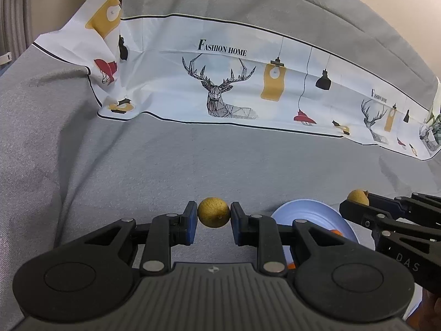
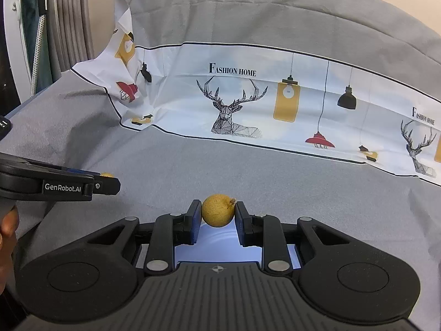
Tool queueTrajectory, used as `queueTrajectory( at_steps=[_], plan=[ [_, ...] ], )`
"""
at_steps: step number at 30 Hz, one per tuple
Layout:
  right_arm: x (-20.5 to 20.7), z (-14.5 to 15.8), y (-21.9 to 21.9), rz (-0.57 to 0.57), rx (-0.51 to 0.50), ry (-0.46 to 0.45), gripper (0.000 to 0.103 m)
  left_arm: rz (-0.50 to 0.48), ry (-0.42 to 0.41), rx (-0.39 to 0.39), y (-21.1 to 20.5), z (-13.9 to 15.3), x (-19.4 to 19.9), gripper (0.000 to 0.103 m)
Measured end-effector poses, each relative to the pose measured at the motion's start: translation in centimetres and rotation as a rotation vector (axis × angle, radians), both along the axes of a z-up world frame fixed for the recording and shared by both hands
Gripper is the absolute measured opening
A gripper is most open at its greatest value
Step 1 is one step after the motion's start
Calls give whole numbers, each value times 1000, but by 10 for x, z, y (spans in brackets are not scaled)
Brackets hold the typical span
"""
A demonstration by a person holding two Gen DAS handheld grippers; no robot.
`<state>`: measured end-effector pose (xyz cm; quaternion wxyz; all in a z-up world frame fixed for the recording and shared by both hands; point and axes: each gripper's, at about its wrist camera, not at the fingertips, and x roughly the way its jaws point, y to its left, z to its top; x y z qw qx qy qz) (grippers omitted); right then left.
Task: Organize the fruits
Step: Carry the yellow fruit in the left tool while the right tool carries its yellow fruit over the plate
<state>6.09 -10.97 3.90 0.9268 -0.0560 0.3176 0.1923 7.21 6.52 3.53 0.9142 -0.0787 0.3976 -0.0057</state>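
The left gripper (image 1: 214,216) has its jaws clamped on a small round golden-brown fruit (image 1: 214,213), one blue pad pressed to each side of it. It hangs over the grey cloth (image 1: 110,165) that covers the table, just left of a pale blue plate (image 1: 311,212).

The right gripper (image 2: 217,215) has its jaws clamped on a second yellow-brown fruit (image 2: 217,214), which has a short stem stub at its upper right. In the right wrist view the plate (image 2: 217,241) shows directly under the pads and the fruit, so this fruit is held above the plate. In the left wrist view the right gripper (image 1: 355,202) reaches in from the right edge, its fruit (image 1: 357,197) over the plate's far right rim.

Something orange (image 1: 336,232) lies on the plate, mostly hidden behind the left gripper's linkage; what it is cannot be told.

The left gripper (image 2: 109,183) shows at the left edge of the right wrist view, with only a sliver of its fruit (image 2: 107,174) visible.

Behind both, a white printed sheet (image 1: 234,88) with deer, hanging lamps and the words "FASHION HOME" lies across the grey cloth.
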Motion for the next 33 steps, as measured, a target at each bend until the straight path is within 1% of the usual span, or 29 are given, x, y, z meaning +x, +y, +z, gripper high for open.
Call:
queueTrajectory(
  at_steps=[4, 8, 13, 23, 29, 31, 33],
  plan=[
    [0, 0, -1, -11, -12, -6, 27, -27, -10, 21, -8, 0, -1, 28],
    [4, -1, -10, -58, -20, -1, 27, -64, -12, 65, -20, -2, -2, 28],
    [10, -5, -22, -109, -14, 21, 27, -82, -16, 72, -24, -3, -1, 28],
    [16, -8, -33, -159, -4, 44, 27, -95, -19, 67, -28, -4, 4, 28],
    [21, -12, -45, -221, 12, 75, 27, -108, -17, 67, -29, -5, 5, 28],
    [24, -15, -50, -249, 23, 101, 27, -122, -5, 54, -31, -8, 8, 28],
    [27, -19, -55, -274, 37, 136, 27, -145, 23, 11, -33, -12, 11, 28]
  ],
)
